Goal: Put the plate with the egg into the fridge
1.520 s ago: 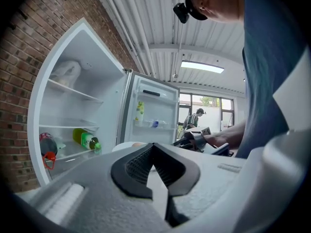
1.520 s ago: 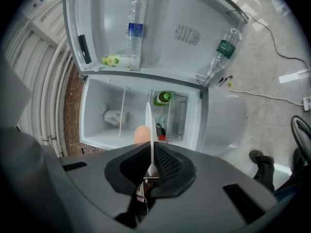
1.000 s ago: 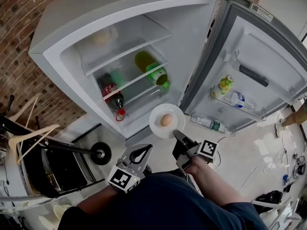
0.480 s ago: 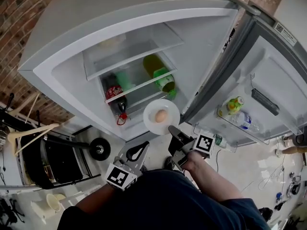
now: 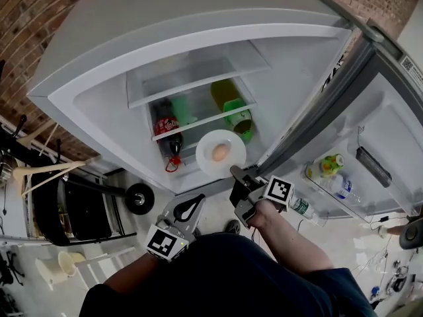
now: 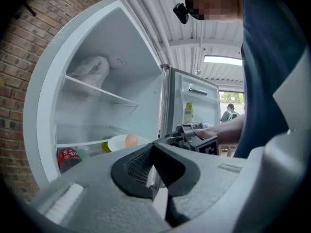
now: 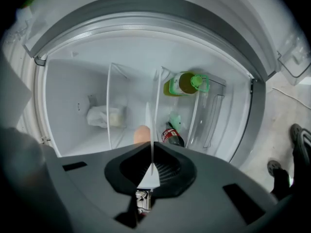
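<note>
Plate (image 5: 232,143), white & round, w/ one brown egg (image 5: 220,152) at its centre, is pinched by its near rim in the R hand-held gripper (image 5: 236,172), whose jaws are clamped on that rim. It juts straight ahead of the jaws toward the open fridge (image 5: 99,78), face up & approx. level. Being round it has no long axis; the egg's is too small to tell. In the head view the plate hangs at the fridge's front edge, in front of the shelf (image 5: 201,119) carrying a cola bottle (image 5: 165,125) & a green bottle (image 5: 231,104). Whether it has crossed the front edge can't be told. The R gripper view, turned on its side, shows the plate edge-on (image 7: 148,125) as a thin white line running from the jaws into the compartment, egg (image 7: 141,134) just beside that line. A pale bag (image 7: 103,116) sits on an upper shelf. L hand-held gripper (image 5: 200,199) is lower & further back, jaws together, nothing btwn them, well apart from the plate. The fridge door (image 5: 370,131) stands open to the right. Judgement: carry is nearly done; the next move needs a straight push in over a free bit of shelf, keeping the plate level so the egg doesn't roll.
</note>
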Motion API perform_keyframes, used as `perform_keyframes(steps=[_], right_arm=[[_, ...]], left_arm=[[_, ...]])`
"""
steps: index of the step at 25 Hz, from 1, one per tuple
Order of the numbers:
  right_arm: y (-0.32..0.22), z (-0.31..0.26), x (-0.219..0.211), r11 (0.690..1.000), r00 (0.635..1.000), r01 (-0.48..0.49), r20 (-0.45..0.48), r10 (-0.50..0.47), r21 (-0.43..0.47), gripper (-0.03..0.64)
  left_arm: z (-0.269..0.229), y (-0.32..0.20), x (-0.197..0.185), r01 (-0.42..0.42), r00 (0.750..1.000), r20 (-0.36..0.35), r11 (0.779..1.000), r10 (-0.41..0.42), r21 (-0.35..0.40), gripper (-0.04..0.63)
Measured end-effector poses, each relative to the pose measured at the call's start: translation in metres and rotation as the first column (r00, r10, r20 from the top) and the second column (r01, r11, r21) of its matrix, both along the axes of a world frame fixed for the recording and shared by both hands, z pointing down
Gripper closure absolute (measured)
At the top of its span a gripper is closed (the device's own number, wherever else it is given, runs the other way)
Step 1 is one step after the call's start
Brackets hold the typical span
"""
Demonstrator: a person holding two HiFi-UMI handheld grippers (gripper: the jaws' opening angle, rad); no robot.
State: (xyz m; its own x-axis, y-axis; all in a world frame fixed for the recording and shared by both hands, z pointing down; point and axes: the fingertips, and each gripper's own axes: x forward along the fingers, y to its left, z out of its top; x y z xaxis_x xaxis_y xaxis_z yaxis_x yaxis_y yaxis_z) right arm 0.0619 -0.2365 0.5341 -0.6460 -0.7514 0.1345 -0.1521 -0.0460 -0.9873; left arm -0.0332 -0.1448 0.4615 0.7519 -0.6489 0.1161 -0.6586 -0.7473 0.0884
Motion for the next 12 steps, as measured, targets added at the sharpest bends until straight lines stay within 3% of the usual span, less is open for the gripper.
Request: perform_keyframes(steps=[12], right_arm=[[-0.047,-0.009,-0.016,1.000,0.999,0.003,0.035,-0.003,0.003,0.595]], left_arm=[[0.002,-0.007,-0.017,0.054,0.999,0.003,0.999,-0.054,-0.004,0.591]])
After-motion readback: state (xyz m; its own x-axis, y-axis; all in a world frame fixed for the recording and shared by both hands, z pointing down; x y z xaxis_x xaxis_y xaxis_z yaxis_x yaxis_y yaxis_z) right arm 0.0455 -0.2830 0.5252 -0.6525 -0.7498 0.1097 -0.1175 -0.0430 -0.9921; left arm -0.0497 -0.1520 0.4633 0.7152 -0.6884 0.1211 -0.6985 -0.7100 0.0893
